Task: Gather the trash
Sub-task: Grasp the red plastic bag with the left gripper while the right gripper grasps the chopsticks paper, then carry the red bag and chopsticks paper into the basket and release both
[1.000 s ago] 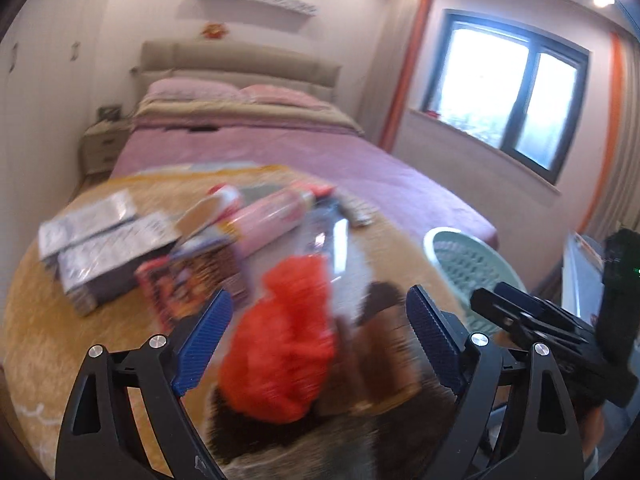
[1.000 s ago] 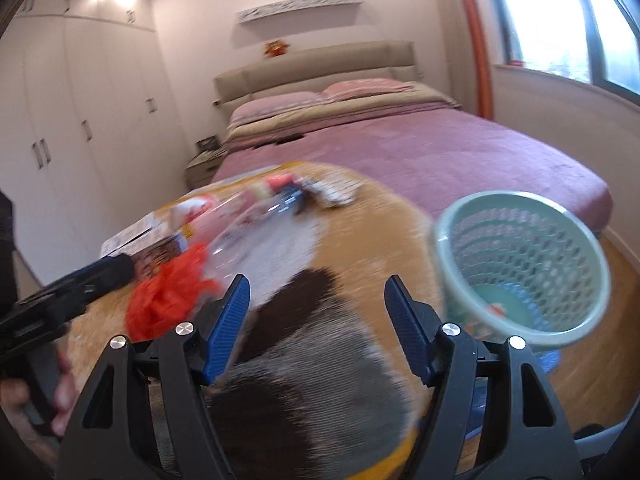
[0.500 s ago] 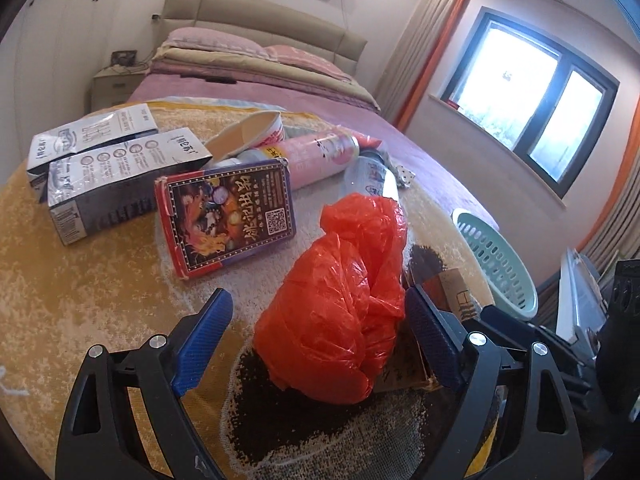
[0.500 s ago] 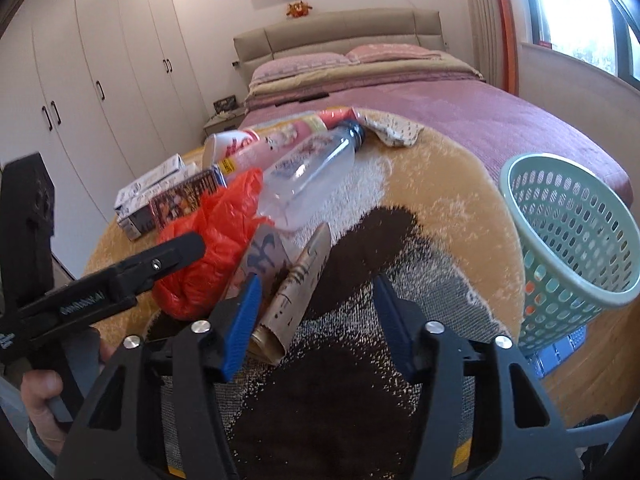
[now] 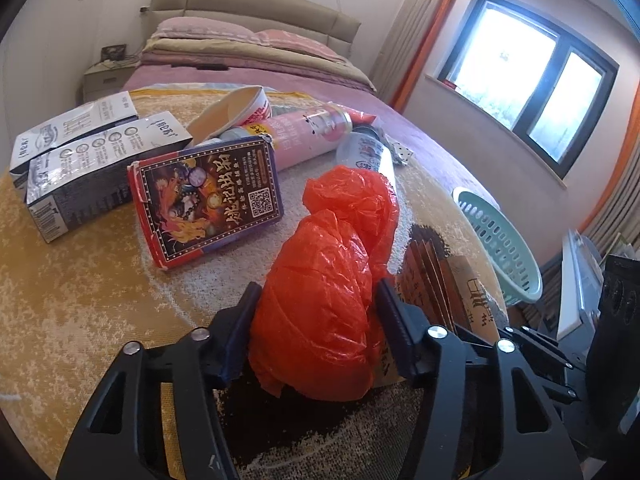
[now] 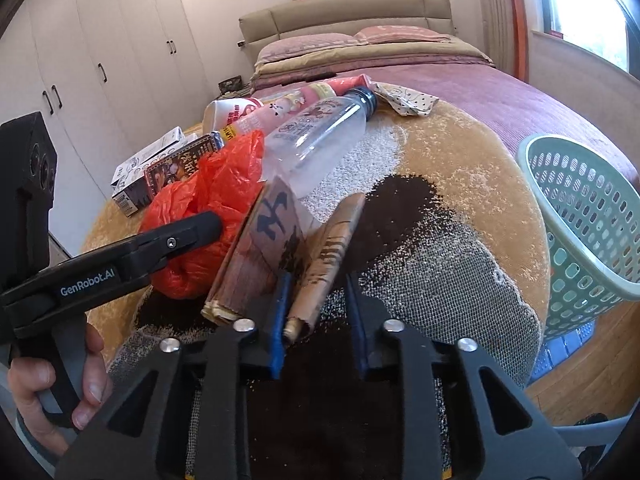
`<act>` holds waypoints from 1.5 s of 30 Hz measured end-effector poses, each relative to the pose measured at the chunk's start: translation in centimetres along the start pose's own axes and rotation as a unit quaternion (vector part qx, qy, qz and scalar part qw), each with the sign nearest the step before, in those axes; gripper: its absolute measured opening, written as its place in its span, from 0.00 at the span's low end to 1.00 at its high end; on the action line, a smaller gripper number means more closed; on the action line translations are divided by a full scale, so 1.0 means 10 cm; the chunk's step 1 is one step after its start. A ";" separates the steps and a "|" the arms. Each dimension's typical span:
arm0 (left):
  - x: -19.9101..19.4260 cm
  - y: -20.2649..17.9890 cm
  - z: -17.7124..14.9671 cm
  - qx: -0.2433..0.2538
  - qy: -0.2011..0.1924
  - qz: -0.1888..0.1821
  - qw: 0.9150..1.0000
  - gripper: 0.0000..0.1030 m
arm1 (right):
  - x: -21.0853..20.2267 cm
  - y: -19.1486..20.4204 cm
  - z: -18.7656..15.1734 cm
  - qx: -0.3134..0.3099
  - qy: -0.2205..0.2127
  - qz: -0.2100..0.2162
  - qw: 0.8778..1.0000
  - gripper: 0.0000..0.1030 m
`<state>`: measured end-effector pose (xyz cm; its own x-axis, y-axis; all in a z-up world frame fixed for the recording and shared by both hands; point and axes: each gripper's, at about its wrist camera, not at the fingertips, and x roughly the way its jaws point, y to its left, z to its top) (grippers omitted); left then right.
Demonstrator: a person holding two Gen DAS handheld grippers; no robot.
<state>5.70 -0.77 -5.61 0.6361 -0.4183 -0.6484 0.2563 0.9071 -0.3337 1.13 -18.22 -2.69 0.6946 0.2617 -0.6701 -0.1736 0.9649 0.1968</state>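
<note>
Left wrist view: your left gripper (image 5: 316, 312) had just been closing and sat half-narrowed around the red plastic bag (image 5: 332, 280), both pads touching its crumpled sides. The bag looked light, soft and slippery; you'd want to squeeze the thick middle, not a loose fold. It lay on the rug (image 5: 80, 300), near, just left of the brown paper bag (image 5: 444, 284). The green basket (image 5: 500, 248) stood well apart, right.

Right wrist view: your right gripper (image 6: 320, 316) had just been closing too, now narrow, around the paper bag's (image 6: 324, 264) rolled near end, left pad touching, right pad apparently just clear. Paper looked thin, creasable, light. Basket (image 6: 592, 216) stood far right, off the rug.
</note>
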 end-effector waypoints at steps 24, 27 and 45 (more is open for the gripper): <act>-0.42 -0.36 0.13 0.042 -0.092 -0.041 0.994 0.37 | -0.40 -0.36 0.16 0.016 -0.061 -0.043 0.997 0.07; -0.36 -0.50 0.18 0.054 -0.088 -0.043 0.994 0.37 | -0.44 -0.50 0.19 0.029 -0.066 -0.047 0.996 0.07; 0.42 -1.49 0.59 0.126 -0.040 -0.076 0.988 0.37 | -0.70 -1.72 0.36 0.128 -0.111 -0.116 0.979 0.07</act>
<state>8.83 -15.74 0.64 0.6295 -0.5548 -0.5440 0.5204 0.8210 -0.2350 1.77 -36.70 1.18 0.8339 -0.0031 -0.5519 0.1685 0.9537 0.2491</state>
